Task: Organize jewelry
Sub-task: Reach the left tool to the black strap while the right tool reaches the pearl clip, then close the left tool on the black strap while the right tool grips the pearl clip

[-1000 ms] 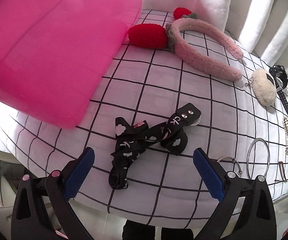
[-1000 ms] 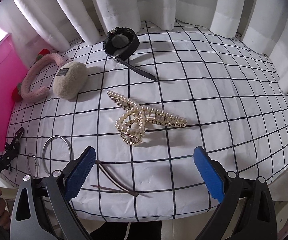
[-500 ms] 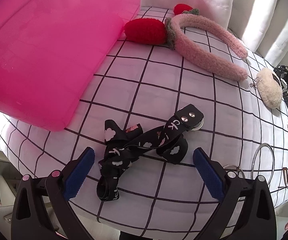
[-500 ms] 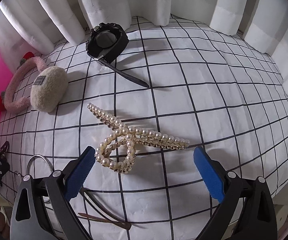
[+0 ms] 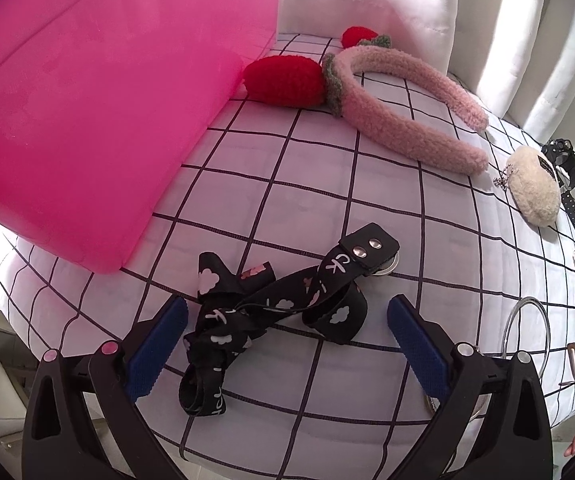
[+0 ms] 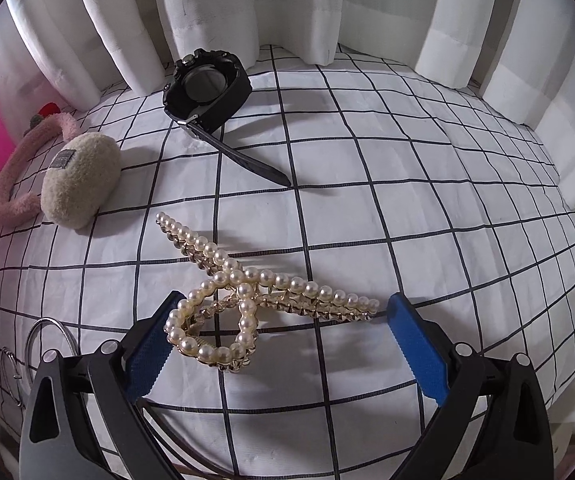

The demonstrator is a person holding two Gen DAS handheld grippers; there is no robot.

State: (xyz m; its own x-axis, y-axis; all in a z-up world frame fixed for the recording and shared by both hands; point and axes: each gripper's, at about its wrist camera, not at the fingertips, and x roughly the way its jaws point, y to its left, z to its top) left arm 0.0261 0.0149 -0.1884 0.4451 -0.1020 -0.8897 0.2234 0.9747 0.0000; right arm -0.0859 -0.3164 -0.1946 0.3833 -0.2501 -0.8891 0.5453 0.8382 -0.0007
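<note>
Two hand-held grippers are hovering over jewelry laid out on a checked white cloth.

Left wrist view: the left gripper (image 5: 285,336) is spreading its blue pads wide around a crumpled black lanyard (image 5: 283,304), gripping nothing; a pink box (image 5: 87,100) is sitting beyond it to the left. Right wrist view: the right gripper (image 6: 283,338) is likewise gaping empty around a pearl hair claw (image 6: 247,300), with a black watch (image 6: 207,88) lying farther back.
</note>
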